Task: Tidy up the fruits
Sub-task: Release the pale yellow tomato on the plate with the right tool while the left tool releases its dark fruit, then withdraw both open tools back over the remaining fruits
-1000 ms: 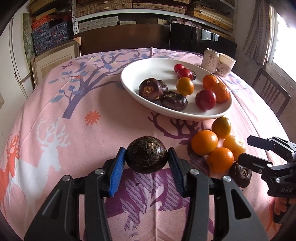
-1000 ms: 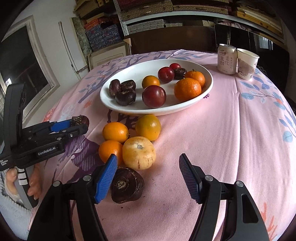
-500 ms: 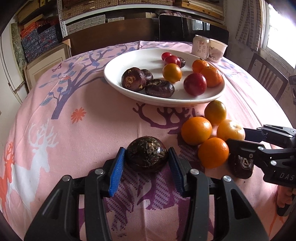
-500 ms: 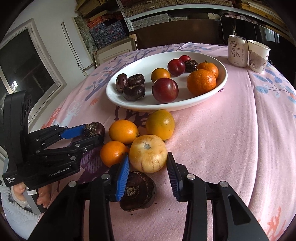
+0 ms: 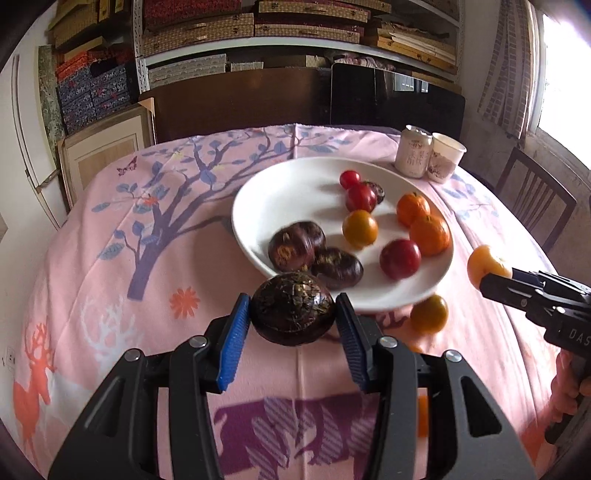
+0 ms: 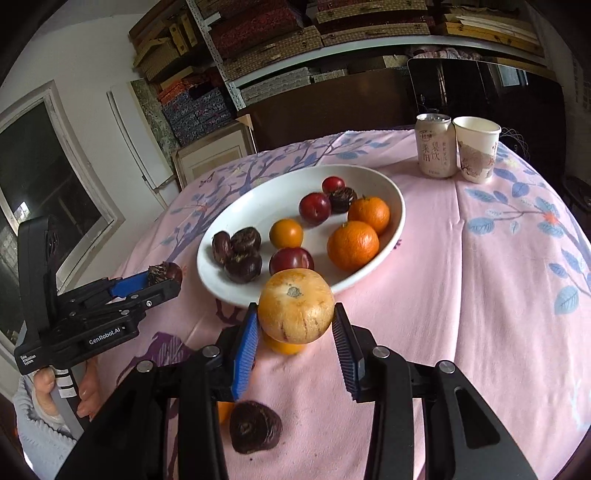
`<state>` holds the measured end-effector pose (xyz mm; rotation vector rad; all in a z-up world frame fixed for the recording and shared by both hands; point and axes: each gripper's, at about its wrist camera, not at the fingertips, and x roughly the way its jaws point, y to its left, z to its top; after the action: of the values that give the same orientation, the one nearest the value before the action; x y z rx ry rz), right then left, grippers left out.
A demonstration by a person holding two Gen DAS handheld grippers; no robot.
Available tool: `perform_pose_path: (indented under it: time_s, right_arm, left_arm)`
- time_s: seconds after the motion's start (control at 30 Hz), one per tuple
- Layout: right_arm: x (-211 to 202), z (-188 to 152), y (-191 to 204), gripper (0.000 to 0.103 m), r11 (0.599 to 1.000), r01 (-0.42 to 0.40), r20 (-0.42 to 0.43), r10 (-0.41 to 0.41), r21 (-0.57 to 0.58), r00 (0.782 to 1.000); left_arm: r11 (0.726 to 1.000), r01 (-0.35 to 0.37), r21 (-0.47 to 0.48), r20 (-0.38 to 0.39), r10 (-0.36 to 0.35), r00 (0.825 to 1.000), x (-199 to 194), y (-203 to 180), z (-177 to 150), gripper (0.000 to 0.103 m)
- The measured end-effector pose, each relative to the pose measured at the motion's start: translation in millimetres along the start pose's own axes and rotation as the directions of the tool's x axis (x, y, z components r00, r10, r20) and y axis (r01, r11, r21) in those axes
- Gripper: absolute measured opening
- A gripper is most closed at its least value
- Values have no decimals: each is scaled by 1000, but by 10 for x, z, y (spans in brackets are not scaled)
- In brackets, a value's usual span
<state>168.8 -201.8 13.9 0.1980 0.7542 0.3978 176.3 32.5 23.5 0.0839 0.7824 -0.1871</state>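
Round table w/ pink tree-print cloth (image 5: 110, 266); shelves of boxes (image 5: 221, 26) behind. White plate (image 6: 236, 206) holds dark, red and orange fruit; can (image 6: 435, 146) and cup (image 6: 476, 147) beyond. Left gripper (image 5: 293, 321) clamps dark fruit (image 5: 293, 314) between blue pads, above cloth, near plate rim. Right gripper (image 6: 295, 332) clamps yellow fruit (image 6: 295, 305) likewise, lifted over an orange (image 6: 282, 346).

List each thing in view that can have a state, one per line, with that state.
Left tool: shut on the dark round fruit, lifted off the cloth.
Right tool: shut on the pale yellow fruit, raised.
White plate: on the table, holding fruit, part bare.
Drink can: upright, top opened.
Paper cup: upright, touching the can.
Dark fruit: lying loose on the cloth.
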Motion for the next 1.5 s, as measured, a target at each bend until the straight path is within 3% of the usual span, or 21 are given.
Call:
perform_pose_path:
  time_s: [0.2, 0.4, 0.47, 0.7, 0.8, 0.97, 1.23, 1.5]
  right_arm:
    - [388, 541, 46, 40, 1000, 13, -4, -13, 7, 1000]
    - [924, 911, 73, 41, 1000, 22, -50, -22, 4, 999]
    - [993, 949, 8, 42, 999, 11, -55, -9, 34, 998]
    - [905, 930, -112, 43, 997, 17, -46, -14, 75, 999]
    - [792, 854, -58, 47, 998, 36, -34, -34, 51, 999]
    - [519, 624, -42, 50, 998, 23, -13, -22, 60, 1000]
    - [150, 178, -120, 55, 996, -4, 3, 4, 86, 1000]
    - [124, 18, -208, 56, 993, -33, -37, 37, 112, 999]
  left_arm:
    - [998, 14, -60, 7, -13, 1000, 361, 105, 569, 46]
    - [992, 0, -125, -52, -6, 999, 976, 248, 814, 47]
    - [988, 21, -155, -52, -29, 998, 1075, 298, 801, 60]
    - [986, 37, -160, -32, -42, 999, 974, 322, 773, 64]
    - [987, 5, -159, -15, -8, 1000, 828, 306, 752, 72]
    - [993, 1, -122, 11, 1, 1000, 493, 191, 543, 73]
    - [999, 41, 24, -13, -41, 999, 125, -283, -143, 73]
    - [987, 77, 143, -83, -66, 994, 179, -689, -497, 73]
